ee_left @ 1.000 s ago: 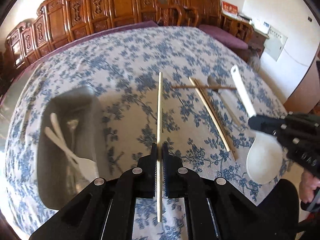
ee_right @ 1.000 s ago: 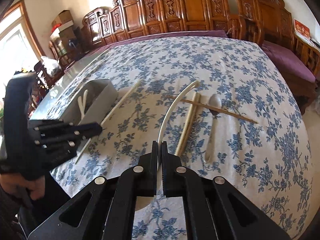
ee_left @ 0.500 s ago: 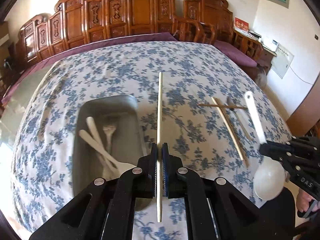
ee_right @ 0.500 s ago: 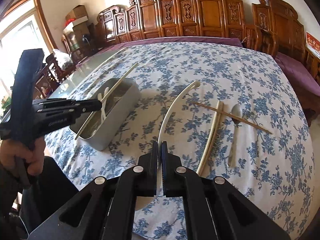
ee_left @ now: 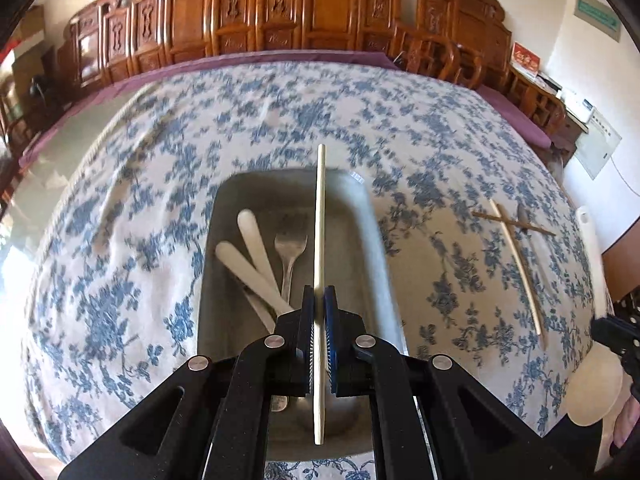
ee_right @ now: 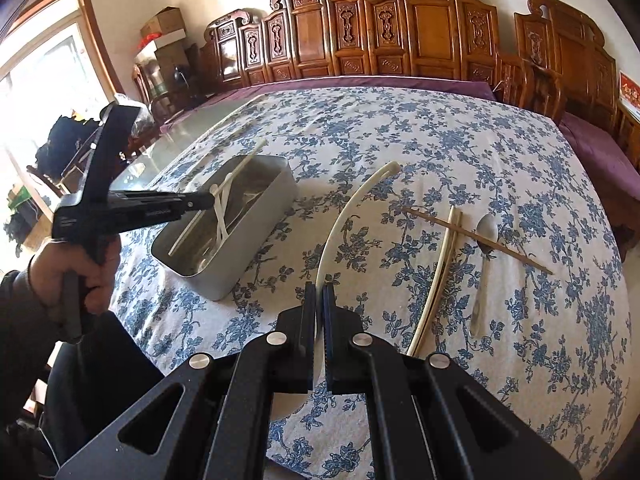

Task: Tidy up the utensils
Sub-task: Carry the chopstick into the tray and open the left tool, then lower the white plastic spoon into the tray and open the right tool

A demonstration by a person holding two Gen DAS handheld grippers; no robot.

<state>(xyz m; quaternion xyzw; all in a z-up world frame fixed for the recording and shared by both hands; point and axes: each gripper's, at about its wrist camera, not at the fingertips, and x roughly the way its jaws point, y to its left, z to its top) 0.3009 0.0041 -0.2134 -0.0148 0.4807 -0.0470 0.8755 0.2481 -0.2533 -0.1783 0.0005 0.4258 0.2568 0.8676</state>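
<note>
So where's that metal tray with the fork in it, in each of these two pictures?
Left wrist view: the metal tray sits in the centre, right under the left hand-held gripper and the pale chopstick it holds.
Right wrist view: the tray is left of centre, beside the gripper seen from the side.
Shared landmark: the crossed chopsticks on the floral cloth.

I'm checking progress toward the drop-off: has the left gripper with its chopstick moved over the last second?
Yes. In the right wrist view the left gripper has carried its pale chopstick from short of the metal tray to above it.
</note>
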